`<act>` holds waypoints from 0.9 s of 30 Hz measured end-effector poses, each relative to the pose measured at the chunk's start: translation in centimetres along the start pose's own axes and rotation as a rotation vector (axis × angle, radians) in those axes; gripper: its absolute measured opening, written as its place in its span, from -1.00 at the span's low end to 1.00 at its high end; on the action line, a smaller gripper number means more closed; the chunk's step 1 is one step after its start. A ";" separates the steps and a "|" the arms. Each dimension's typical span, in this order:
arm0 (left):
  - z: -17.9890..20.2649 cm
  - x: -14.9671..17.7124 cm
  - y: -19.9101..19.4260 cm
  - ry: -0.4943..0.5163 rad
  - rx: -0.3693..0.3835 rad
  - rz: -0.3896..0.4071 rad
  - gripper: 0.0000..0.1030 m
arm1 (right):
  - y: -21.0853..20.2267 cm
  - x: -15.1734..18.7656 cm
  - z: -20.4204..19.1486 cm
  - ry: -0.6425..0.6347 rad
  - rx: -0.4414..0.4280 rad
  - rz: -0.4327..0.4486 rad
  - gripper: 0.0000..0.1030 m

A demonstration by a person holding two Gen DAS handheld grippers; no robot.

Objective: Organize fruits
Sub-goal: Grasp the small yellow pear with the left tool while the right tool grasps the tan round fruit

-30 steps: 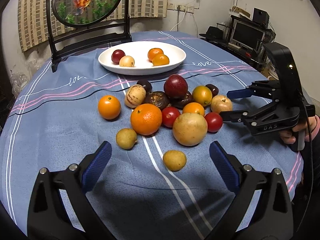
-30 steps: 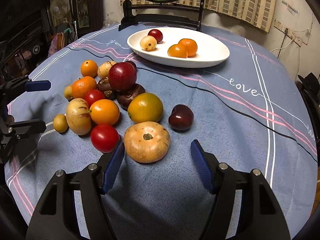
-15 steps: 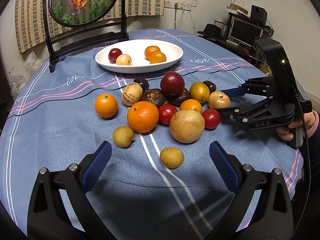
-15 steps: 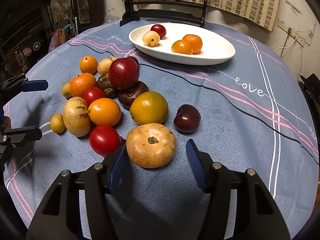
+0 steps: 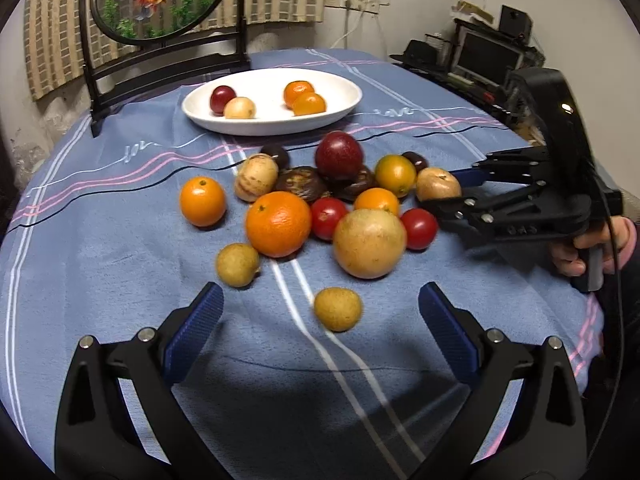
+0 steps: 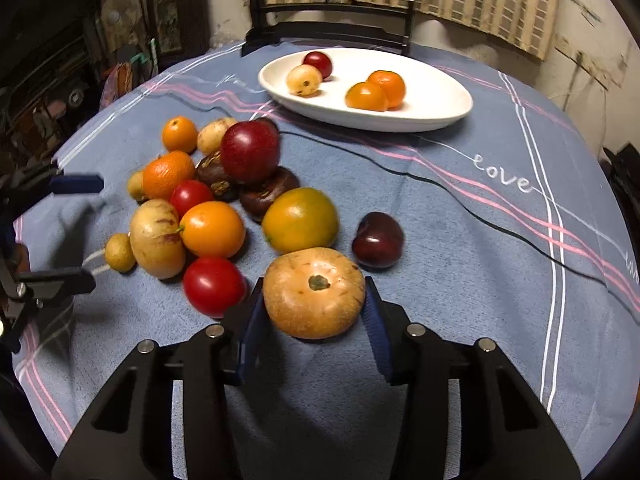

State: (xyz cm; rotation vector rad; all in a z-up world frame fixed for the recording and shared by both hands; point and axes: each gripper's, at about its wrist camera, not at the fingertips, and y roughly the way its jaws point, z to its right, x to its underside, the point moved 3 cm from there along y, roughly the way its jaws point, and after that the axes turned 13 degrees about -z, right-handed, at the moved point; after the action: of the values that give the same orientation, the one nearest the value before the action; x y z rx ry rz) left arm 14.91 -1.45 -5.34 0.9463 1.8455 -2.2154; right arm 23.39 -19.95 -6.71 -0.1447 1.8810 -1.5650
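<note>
Several fruits lie clustered on the blue tablecloth point(image 5: 100, 248). A white oval plate point(image 5: 340, 108) at the far side holds several small fruits; it also shows in the right wrist view point(image 6: 440, 112). My right gripper point(image 6: 314, 320) has closed around a tan round fruit point(image 6: 314, 290), its blue pads touching both sides; the same fruit shows in the left wrist view point(image 5: 438, 184). My left gripper point(image 5: 320, 332) is open and empty, low over the cloth, with a small yellow fruit point(image 5: 337, 309) between its fingers but not touching them.
A large orange point(image 5: 278, 224), a big tan fruit point(image 5: 369, 242), red tomatoes point(image 6: 214, 286) and a dark plum point(image 6: 378, 240) crowd round the gripped fruit. A black stand with a round fish picture point(image 5: 160, 0) stands behind the plate. Shelves with electronics point(image 5: 488, 56) are at the right.
My right gripper moved forward and closed its fingers onto the tan round fruit. My left gripper stayed open and shifted only slightly.
</note>
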 end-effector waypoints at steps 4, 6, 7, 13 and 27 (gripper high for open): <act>0.8 0.2 0.1 0.037 0.046 -0.006 0.77 | -0.1 0.1 0.3 0.023 0.007 -0.003 -0.10; 0.8 0.1 0.5 0.038 0.064 -0.024 0.52 | -0.1 0.2 0.3 0.022 0.014 -0.002 -0.10; 0.7 0.1 0.7 0.035 0.070 -0.034 0.37 | -0.1 0.1 0.2 0.022 0.015 -0.003 -0.10; 0.2 0.1 1.7 0.012 0.088 -0.078 0.03 | -0.1 0.4 0.3 0.023 0.021 -0.007 -0.10; -0.1 0.0 2.7 -0.005 0.084 -0.120 -0.31 | -0.1 0.3 0.3 0.022 0.025 -0.008 -0.10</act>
State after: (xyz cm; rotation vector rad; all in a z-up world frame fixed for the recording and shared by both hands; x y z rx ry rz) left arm 16.17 -2.04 -7.60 0.8632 1.8675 -2.3792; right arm 23.31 -20.37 -6.77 -0.1242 1.8795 -1.6012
